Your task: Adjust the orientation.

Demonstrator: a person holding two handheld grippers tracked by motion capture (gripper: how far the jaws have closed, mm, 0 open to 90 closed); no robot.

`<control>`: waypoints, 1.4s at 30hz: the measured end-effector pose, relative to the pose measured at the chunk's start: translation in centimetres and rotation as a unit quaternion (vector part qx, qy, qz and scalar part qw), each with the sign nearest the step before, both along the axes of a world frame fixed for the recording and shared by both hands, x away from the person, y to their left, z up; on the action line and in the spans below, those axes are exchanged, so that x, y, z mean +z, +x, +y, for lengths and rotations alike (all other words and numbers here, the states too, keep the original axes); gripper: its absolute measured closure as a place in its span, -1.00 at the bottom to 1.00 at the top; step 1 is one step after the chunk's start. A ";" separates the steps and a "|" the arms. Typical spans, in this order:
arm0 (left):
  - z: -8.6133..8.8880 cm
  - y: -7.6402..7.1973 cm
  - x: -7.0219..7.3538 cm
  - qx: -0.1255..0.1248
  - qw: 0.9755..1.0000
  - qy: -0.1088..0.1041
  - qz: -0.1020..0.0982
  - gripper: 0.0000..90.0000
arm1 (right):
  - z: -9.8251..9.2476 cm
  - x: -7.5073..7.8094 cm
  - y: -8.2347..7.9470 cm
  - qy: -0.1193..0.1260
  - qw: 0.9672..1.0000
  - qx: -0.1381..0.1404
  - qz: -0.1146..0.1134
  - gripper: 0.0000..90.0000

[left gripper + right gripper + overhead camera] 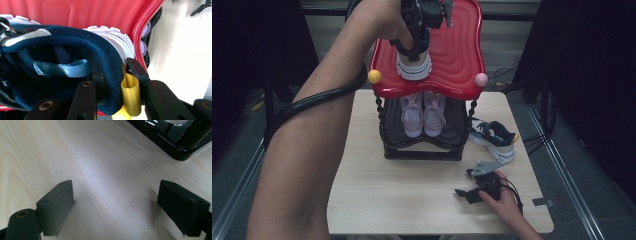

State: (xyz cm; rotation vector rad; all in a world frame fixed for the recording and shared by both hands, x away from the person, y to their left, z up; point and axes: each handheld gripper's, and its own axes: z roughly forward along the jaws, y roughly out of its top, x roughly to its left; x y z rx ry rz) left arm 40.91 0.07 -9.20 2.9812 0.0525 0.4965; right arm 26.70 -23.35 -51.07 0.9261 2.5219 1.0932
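A navy mesh sneaker [414, 67] with a white sole stands on the red top shelf [457, 50] of a small shoe rack. My left gripper [415, 50] comes down on it from above. In the left gripper view its jaws are shut on the padded heel collar of the sneaker [62, 45], beside a yellow pull tab [131, 92], with the left gripper [116, 75] just over the red shelf [100, 12]. My right gripper [463, 182] lies on the table's front right, open. Between the right gripper [117, 200] jaws there is bare wood.
A pair of pink shoes [423, 112] sits on the rack's lower black shelf. A matching navy sneaker [494, 140] lies on the table [377, 190] right of the rack. The rack's black base [172, 137] is ahead of the right gripper. Yellow [374, 76] and pink [481, 79] knobs mark the shelf corners.
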 end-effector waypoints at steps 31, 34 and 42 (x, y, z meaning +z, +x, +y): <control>0.2 0.2 -0.2 0.059 0.998 -0.018 -0.011 0.19 | 0.0 0.0 0.0 0.000 1.000 0.000 0.000 -0.71; 0.2 0.2 -0.2 0.060 0.998 -0.022 -0.014 0.17 | 0.0 0.0 0.0 0.000 1.000 0.000 0.000 -0.71; 0.3 0.2 -0.2 0.067 0.997 -0.023 -0.018 0.08 | 0.0 0.0 0.0 0.000 1.000 0.000 -0.001 -0.71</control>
